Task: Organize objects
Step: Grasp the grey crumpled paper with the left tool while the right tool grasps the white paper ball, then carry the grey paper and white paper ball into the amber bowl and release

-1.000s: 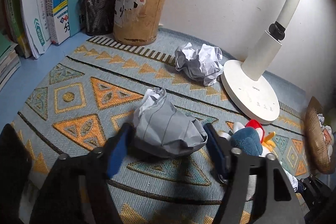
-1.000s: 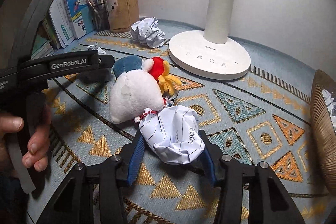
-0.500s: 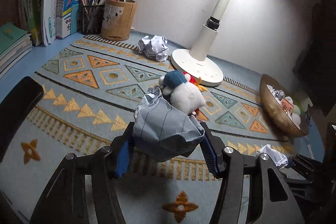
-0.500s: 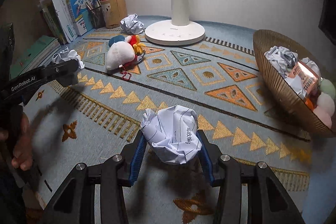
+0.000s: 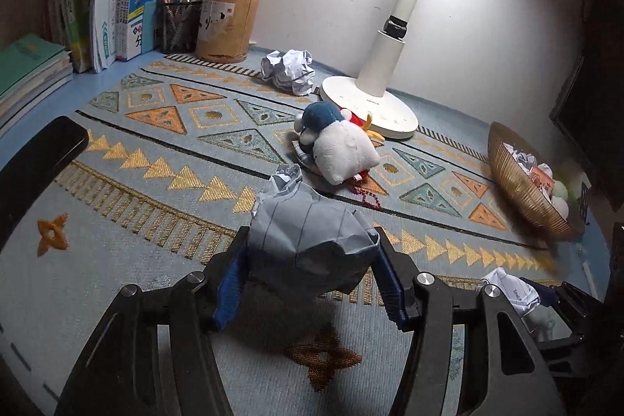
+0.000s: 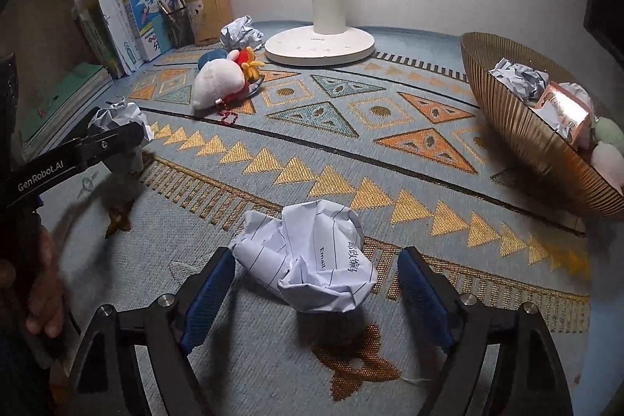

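My left gripper (image 5: 308, 275) is shut on a grey crumpled paper ball (image 5: 312, 244) and holds it above the patterned mat; it also shows at the left of the right wrist view (image 6: 117, 139). My right gripper (image 6: 316, 283) is open: its blue pads stand clear of a white lined paper ball (image 6: 312, 260), which is between the jaws, seemingly in mid-air above its shadow. That ball shows at the lower right of the left wrist view (image 5: 514, 291). A third paper ball (image 5: 290, 71) lies by the lamp base. A golden bowl (image 6: 518, 127) holding papers and small items stands at the right.
A plush toy (image 5: 339, 143) lies mid-mat by the white lamp base (image 5: 370, 106). A cardboard pen cup (image 5: 226, 24), a mesh pen holder (image 5: 179, 26) and books (image 5: 128, 2) stand at the back left. A black monitor edge (image 5: 592, 112) is at the right.
My right gripper has opened and let go of the white paper ball. Both grippers have pulled back slightly toward the mat's near edge; the left still holds its ball.
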Demonstrator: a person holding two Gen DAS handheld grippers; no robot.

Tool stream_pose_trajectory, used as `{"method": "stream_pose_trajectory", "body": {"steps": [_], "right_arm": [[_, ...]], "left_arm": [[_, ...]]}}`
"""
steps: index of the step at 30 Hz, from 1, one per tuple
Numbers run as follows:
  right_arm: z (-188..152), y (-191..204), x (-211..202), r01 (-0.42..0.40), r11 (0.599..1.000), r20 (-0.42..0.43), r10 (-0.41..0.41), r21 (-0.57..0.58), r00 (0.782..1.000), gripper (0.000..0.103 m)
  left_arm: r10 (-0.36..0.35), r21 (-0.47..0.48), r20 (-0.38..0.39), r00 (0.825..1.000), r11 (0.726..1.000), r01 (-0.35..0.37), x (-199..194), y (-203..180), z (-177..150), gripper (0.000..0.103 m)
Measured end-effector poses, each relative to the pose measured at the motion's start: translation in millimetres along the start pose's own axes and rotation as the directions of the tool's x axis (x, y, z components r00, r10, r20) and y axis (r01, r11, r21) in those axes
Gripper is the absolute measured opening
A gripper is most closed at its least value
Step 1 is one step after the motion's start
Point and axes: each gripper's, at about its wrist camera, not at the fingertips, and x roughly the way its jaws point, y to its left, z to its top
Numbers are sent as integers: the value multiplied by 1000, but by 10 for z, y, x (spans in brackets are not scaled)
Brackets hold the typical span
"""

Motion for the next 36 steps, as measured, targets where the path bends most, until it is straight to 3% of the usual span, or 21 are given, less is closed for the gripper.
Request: {"method": "stream_pose_trajectory", "body": {"steps": [7,8,12,16,18,20,23,26,30,33,36], "right_arm": [[-27,136,-12,37,997,20,-36,-72,999,84],[-27,137,-8,44,996,21,-43,-71,999,82],[-26,97,9,33,998,16,-32,-57,999,53],[-27,48,-74,26,999,50,-24,-34,998,48],[-19,-42,-165,-20,1000,72,19,3,997,47],[2,-174,-305,-42,998,91,38,40,995,48],[144,-508,-733,-25,994,186,4,108,982,48],[368,-956,-1210,39,977,276,-97,209,956,48],[593,-1581,-1571,96,929,312,-216,357,925,48],[676,-1901,-1565,118,900,278,-251,420,927,48],[709,-2095,-1445,93,890,255,-226,447,940,49]], "left_arm": [[6,26,-10,1000,1000,-6,18,-58,2,56],[5,26,-10,1000,1000,-5,16,-57,4,56],[6,19,-9,1000,1000,-5,17,-41,8,56],[12,41,-22,1000,999,-11,40,-86,5,56],[7,72,-36,999,997,-5,47,-161,6,56],[-36,89,-50,998,995,40,15,-288,32,56],[-132,127,-26,991,983,134,-126,-655,171,56],[-214,200,-4,977,957,211,-200,-1190,392,56],[-306,277,-11,952,914,297,-117,-1933,636,56],[-345,312,-37,938,888,339,63,-2384,713,56],[-388,294,-79,918,871,394,286,-2646,751,56]]}}
